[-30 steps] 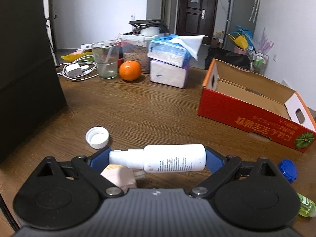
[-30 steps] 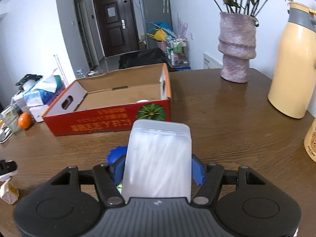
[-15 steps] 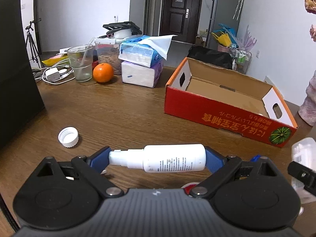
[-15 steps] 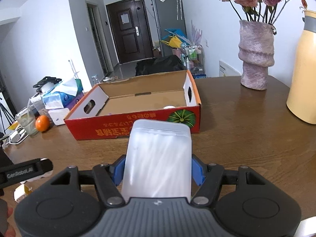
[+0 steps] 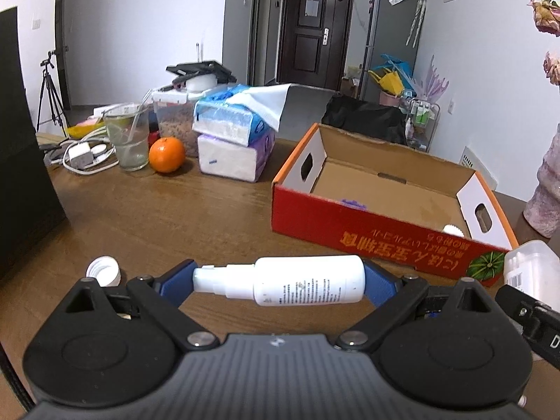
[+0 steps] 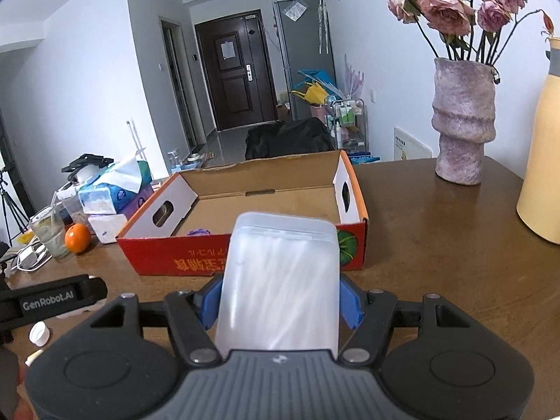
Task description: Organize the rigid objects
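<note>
Both grippers have risen toward the cardboard box (image 6: pixel 245 192): left gripper (image 5: pixel 278 281) pinches a white bottle (image 5: pixel 297 285), right gripper (image 6: pixel 280 297) clamps a translucent case (image 6: pixel 280 280); next, lowering each into the box.

Home living area: wooden table (image 5: pixel 147 217), entry door (image 6: pixel 231 70), refrigerator (image 6: pixel 304 52), flower vase (image 6: pixel 462 122), tissue packs (image 5: pixel 231 129).
</note>
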Demonstrator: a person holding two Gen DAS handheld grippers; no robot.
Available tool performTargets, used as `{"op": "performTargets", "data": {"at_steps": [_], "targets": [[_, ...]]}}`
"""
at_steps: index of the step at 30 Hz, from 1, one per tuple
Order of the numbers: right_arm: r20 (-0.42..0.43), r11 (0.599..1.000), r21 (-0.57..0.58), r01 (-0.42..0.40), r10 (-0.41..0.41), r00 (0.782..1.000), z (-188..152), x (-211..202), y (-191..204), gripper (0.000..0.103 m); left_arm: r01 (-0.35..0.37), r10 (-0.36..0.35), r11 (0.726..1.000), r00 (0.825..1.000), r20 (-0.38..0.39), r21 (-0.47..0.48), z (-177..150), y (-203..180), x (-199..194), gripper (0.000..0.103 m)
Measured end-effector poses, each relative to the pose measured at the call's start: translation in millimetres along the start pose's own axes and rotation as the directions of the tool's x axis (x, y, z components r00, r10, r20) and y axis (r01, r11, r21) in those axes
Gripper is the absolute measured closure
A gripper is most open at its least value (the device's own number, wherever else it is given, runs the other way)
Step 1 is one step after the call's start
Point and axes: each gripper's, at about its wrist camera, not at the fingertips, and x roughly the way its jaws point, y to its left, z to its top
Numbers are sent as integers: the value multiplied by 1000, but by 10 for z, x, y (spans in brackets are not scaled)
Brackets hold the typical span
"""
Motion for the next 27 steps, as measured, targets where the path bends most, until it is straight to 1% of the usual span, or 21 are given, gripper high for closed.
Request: {"op": "performTargets", "data": {"at_steps": [8, 18, 27], "targets": [[24, 1000, 3, 25, -25, 999, 129, 141, -40, 38, -10, 10, 1000, 1000, 20, -9, 148, -85, 105, 5], [47, 1000, -5, 10, -9, 999, 333, 368, -48, 38, 9, -9, 1000, 997, 72, 0, 381, -283, 266, 5], [49, 1000, -27, 9, -7, 999, 501, 652, 24, 38, 18, -20, 1000, 997, 78, 24, 517, -432, 495, 5]]}}
